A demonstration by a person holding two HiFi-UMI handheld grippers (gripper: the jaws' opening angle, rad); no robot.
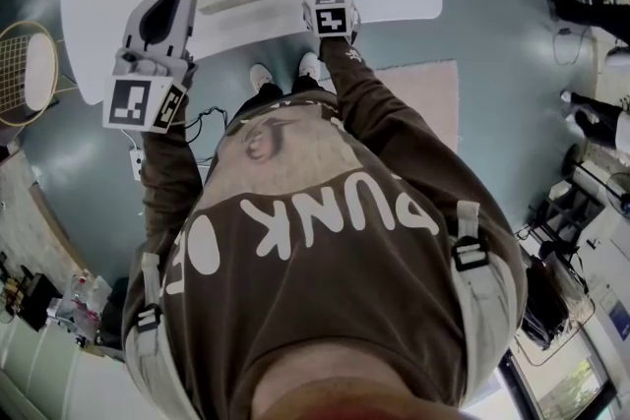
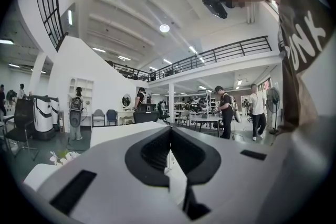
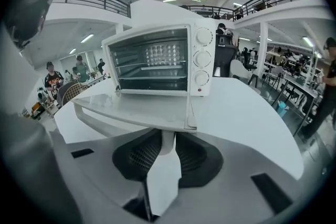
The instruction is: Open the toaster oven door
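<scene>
held the right gripper (image 3: 167,139) clenched on the white handle (image 3: 100,120), under the front edge of the toaster oven door (image 3: 131,110) folded down flat just above its jaws. toaster oven (image 3: 202,57) straight ahead on a white table (image 3: 241,113). left gripper (image 2: 170,131) clenched shut, empty.

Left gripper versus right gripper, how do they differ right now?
The left gripper is held up and points away from the toaster oven. The right gripper sits low at its opened door and points straight at the oven. The left gripper's jaws are shut on nothing, while the right gripper's jaws pinch the door handle. Both are the same grey two-jaw tool.
</scene>
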